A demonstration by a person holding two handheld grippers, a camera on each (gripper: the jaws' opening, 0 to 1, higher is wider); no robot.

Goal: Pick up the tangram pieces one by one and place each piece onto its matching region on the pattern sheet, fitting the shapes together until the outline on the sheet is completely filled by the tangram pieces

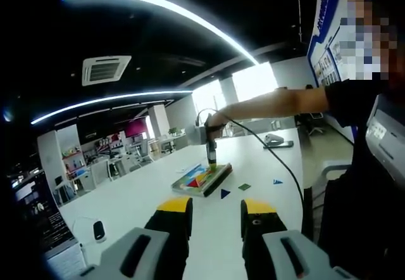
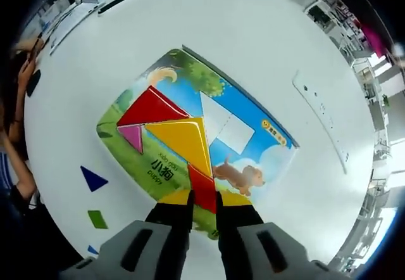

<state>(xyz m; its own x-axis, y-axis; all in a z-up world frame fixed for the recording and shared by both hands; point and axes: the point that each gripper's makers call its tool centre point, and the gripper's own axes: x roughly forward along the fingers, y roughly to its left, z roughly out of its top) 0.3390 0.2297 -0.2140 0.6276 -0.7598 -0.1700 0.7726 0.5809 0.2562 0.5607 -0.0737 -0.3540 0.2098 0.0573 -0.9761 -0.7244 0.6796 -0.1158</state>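
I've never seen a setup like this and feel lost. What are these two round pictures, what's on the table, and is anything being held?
A person holds a two-jaw gripper in each hand; a fisheye camera rides on each. The left gripper view looks across a white table: its own left gripper is open and empty, the right gripper reaches down to the pattern sheet. The right gripper view looks down at that sheet, its jaws closed on a red tangram piece. A blue triangle and green piece lie loose.

Open table surrounds the pattern sheet.
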